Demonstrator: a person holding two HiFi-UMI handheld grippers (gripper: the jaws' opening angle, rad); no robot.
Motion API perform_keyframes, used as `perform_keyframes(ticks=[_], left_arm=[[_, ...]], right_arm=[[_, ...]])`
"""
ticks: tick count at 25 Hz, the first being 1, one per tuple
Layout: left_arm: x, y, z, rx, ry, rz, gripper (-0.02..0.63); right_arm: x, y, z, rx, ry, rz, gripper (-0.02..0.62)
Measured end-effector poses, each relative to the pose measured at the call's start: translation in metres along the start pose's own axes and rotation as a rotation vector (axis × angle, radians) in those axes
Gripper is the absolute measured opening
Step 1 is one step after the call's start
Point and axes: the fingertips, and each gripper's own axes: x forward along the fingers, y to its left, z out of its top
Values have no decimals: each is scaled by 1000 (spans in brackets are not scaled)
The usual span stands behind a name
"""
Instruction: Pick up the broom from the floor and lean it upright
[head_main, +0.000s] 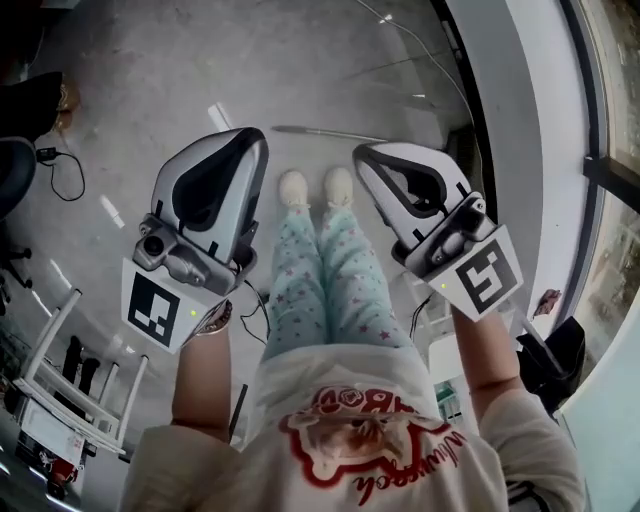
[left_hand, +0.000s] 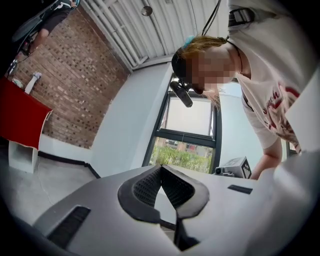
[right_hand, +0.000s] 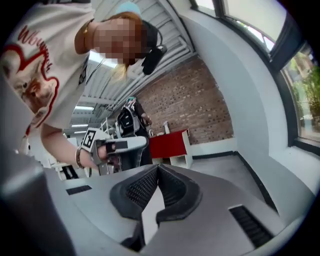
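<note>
Jaws of the left gripper (left_hand: 161, 167) and the right gripper (right_hand: 157, 166) are pressed together on nothing, and the two are held side by side above the person's shoes (head_main: 315, 187). Just beyond the shoes the broom (head_main: 330, 133) lies flat on the grey concrete floor (head_main: 150, 70), its thin handle reaching toward the floor's edge at the white wall (head_main: 520, 130). A brick wall (left_hand: 65, 90), a tall window (left_hand: 190, 135) and a red cabinet (right_hand: 170, 144) bound the room, and a black cable (head_main: 65, 170) trails near the floor's left edge.

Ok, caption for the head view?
Left gripper and right gripper, both shut and empty, flank the person's legs; thin pole on floor beyond feet.
</note>
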Motion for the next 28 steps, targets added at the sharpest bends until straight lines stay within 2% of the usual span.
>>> perform_keyframes(ticks=[4, 8, 12, 16, 17, 18, 19, 28], left_arm=[[6, 17, -57, -42, 15, 47, 20], [13, 21, -104, -62, 28, 26, 20], [9, 40, -150, -69, 18, 5, 20], [2, 55, -203, -78, 45, -18, 20], [-1, 57, -217, -83, 58, -27, 20], [-3, 57, -230, -87, 71, -37, 20], [-6, 57, -243, -88, 83, -47, 20], [-27, 60, -322, -74, 155, -107, 20]], right_arm=[[12, -13, -80, -17, 100, 62, 21], [11, -17, -164, -83, 229, 129, 21], [21, -21, -250, -105, 341, 189, 23], [33, -29, -329, -130, 426, 211, 25], [35, -31, -348, -147, 445, 219, 49], [36, -32, -368, -164, 464, 230, 110], [37, -34, -388, -176, 485, 237, 127], [31, -75, -570, -227, 733, 221, 140]])
